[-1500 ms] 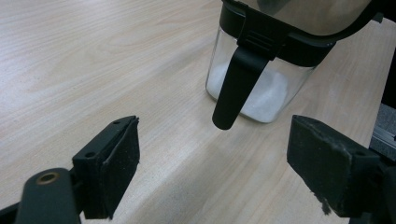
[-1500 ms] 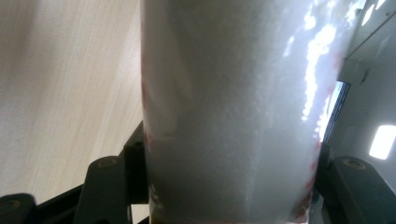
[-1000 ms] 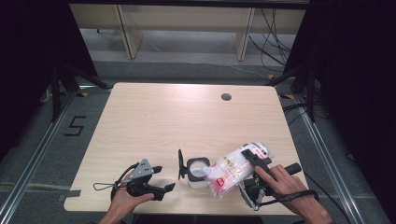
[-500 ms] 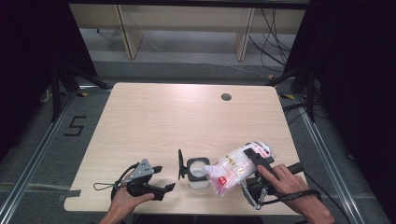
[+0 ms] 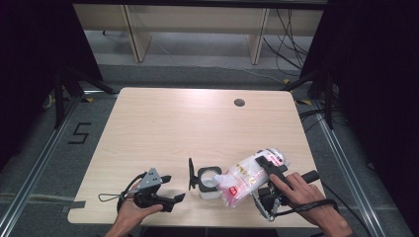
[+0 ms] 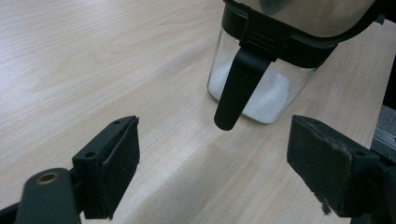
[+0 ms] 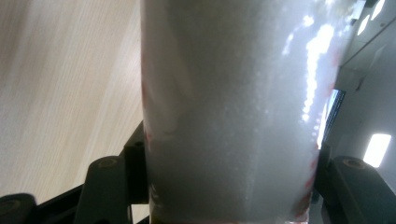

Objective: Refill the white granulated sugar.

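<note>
Both grippers work close to the near edge of the tabletop (image 5: 163,123); beyond them it stretches bare to its far edge. The right gripper (image 5: 269,190) is clamped on a clear bag (image 5: 247,178) of white grains with red print, tilted so its mouth dips over the jar (image 5: 208,182) just to that gripper's left. The jar is clear glass, part filled with white grains, its black lid (image 5: 191,174) flipped upright. The left gripper (image 5: 170,190) rests low, jaws apart and empty, pointing at the jar.
</note>
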